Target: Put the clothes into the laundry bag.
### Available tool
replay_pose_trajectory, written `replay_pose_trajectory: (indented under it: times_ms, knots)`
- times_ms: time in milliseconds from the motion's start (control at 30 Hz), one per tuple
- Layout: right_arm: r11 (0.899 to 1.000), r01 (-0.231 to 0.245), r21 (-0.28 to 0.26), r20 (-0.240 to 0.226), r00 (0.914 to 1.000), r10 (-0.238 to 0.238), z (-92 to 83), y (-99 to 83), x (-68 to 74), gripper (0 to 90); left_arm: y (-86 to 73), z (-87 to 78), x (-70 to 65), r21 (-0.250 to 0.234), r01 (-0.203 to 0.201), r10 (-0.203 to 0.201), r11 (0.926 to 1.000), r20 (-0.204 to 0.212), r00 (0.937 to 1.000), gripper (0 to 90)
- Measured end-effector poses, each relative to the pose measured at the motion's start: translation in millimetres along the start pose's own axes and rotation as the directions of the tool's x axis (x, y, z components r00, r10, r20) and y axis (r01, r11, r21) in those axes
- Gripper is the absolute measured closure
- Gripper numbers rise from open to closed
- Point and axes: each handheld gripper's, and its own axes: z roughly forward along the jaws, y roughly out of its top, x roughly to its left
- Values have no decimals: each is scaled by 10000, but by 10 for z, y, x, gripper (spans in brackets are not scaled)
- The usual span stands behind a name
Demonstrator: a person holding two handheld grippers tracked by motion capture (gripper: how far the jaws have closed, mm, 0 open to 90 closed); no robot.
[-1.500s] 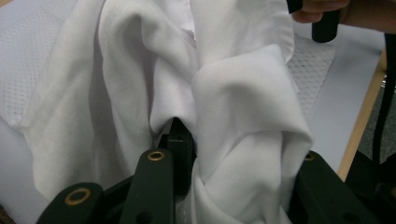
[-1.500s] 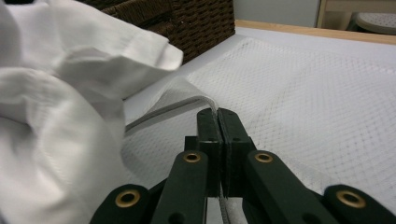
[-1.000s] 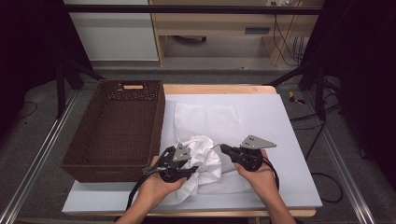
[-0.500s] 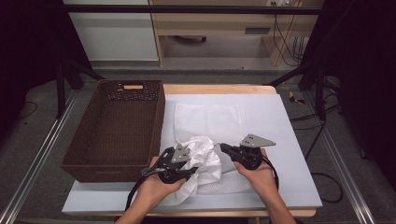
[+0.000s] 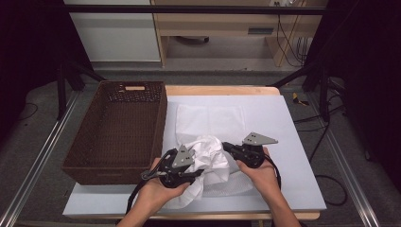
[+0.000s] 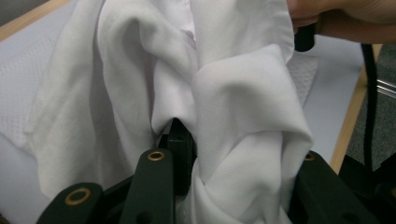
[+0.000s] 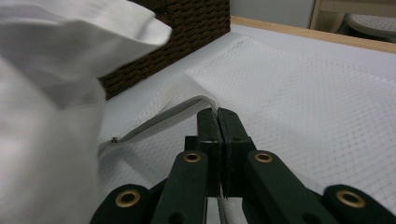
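Two grippers are in our hands, and we go from left to right. Off to the left of our left gripper (image 5: 189, 174) stands the dark brown woven wicker basket (image 5: 118, 165), its near right corner just beside the tool. Under everything lies the pale grey-white table mat (image 5: 288, 123), which covers the wooden table (image 5: 217, 90).

In the left gripper view, our left gripper (image 6: 224, 186) has its black jaws clamped on a thick twisted bunch of the crumpled white smooth cloth (image 6: 243, 121); the fabric fills the gap between them and billows up and ahead of the tool. From the high view, that cloth (image 5: 210, 156) sits in a loose heap between our two grippers, partly lifted off the mat on the left gripper's side.

Beyond the heap, away from us, the flat white mesh fabric bag (image 5: 213, 120) is spread on the mat, and more of it shows under the crumpled cloth.

In the right gripper view, our right gripper (image 7: 217, 122) has its jaws pressed together on a folded edge of the mesh bag (image 7: 299, 98), the pinched hem curling off to the tool's left. The white cloth (image 7: 51, 93) hangs close on that same side, and the basket (image 7: 187, 28) stands farther ahead. In the high view, the right gripper (image 5: 228, 146) points toward the cloth heap.
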Motion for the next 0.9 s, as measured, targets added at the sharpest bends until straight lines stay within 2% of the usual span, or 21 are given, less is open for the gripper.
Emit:
replay_pose_trajectory:
  times_ms: [267, 433, 533, 700, 900]
  knots:
    - [9988, -465, -165, -188, 9988, 462, 32, 68, -52, 891, 60, -106, -96, -324, -321, 332, 9990, 351, 9988, 655]
    - [9984, -559, -130, -206, 9982, 556, 73, 120, -78, 891, 37, -150, -133, -377, -478, 507, 9981, 800, 9955, 655]
    - [9984, -533, -167, -204, 9984, 529, 95, 145, -68, 892, 13, -100, -129, -175, -603, 617, 9980, 931, 9938, 655]
    - [9984, -477, -291, -157, 9988, 473, 70, 167, -49, 892, -28, 11, -122, 64, -519, 507, 9986, 1235, 9910, 655]
    - [9989, -255, -387, -140, 9996, 250, 63, 180, -40, 892, -15, 148, -140, 300, -654, 604, 9974, 1430, 9879, 654]
